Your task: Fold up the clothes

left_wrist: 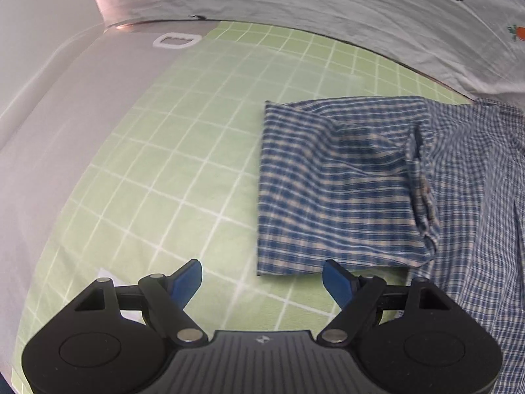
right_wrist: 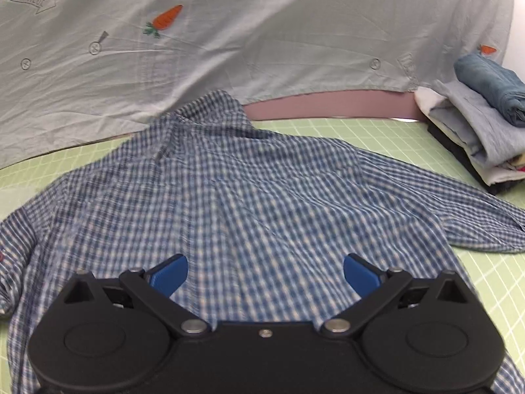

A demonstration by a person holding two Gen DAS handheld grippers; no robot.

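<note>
Gaping wide and empty, both the left hand-held gripper (left_wrist: 262,277) and right hand-held gripper (right_wrist: 265,274) hover; ahead, the checked shirt (right_wrist: 249,197) may bunch if pinched unevenly.

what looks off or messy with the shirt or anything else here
Nothing is damaged or spilled. The blue checked shirt lies spread on the green grid mat, still rumpled: its left sleeve is doubled over with puckered seams. Both tongs are open and empty. The folded clothes pile leans slightly.

checked shirt (right_wrist: 249,197) blurred, its hem behind the right gripper (right_wrist: 265,275)
</note>
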